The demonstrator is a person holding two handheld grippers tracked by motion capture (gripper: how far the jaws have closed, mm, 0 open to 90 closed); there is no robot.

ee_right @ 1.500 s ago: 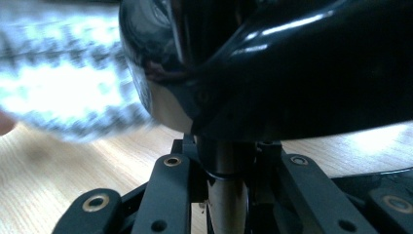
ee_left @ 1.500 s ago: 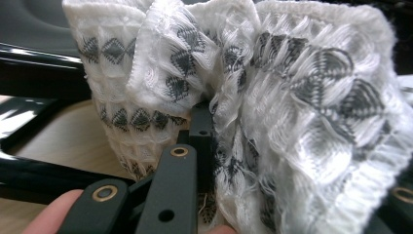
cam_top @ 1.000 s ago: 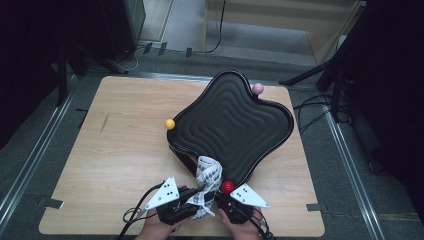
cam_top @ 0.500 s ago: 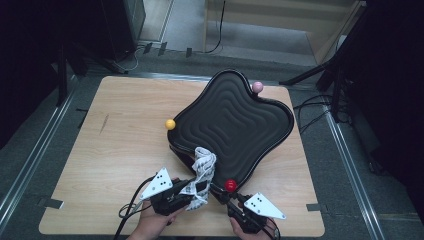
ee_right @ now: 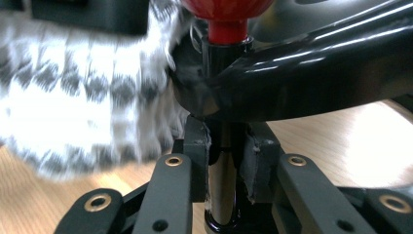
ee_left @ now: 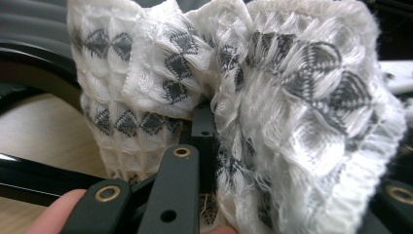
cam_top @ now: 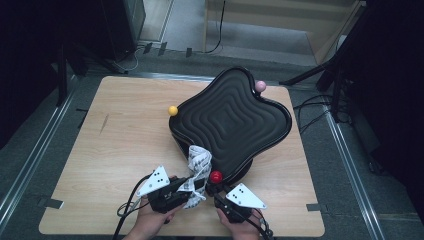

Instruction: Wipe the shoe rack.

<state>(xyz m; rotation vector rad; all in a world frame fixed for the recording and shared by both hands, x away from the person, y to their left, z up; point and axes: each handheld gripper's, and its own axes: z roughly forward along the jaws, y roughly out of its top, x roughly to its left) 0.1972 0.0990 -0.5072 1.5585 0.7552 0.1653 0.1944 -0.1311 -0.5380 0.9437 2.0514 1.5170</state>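
Near the tabletop's front edge, our left gripper (cam_top: 192, 186) clenches the patterned cloth (cam_top: 199, 161); our right gripper (ee_right: 225, 146), jaws just closing, grasps the tray's (cam_top: 235, 120) red-knobbed post (ee_right: 221, 185). A pull could tip the tray.

We see a white cloth (cam_top: 199, 162) woven with small dark grey diamond motifs, bunched and crumpled, draped from the near-left edge of a black wavy-ribbed stool (cam_top: 232, 122) down toward the desk (cam_top: 115, 150). In the left gripper view its folds (ee_left: 272, 97) crowd close, ribbed and frayed at the hem. The stool lies with its four-lobed seat facing up, glossy black rim around it. Just beside the cloth a red ball knob (cam_top: 216, 176) tops a slim black post (ee_right: 221, 190) under the rim.
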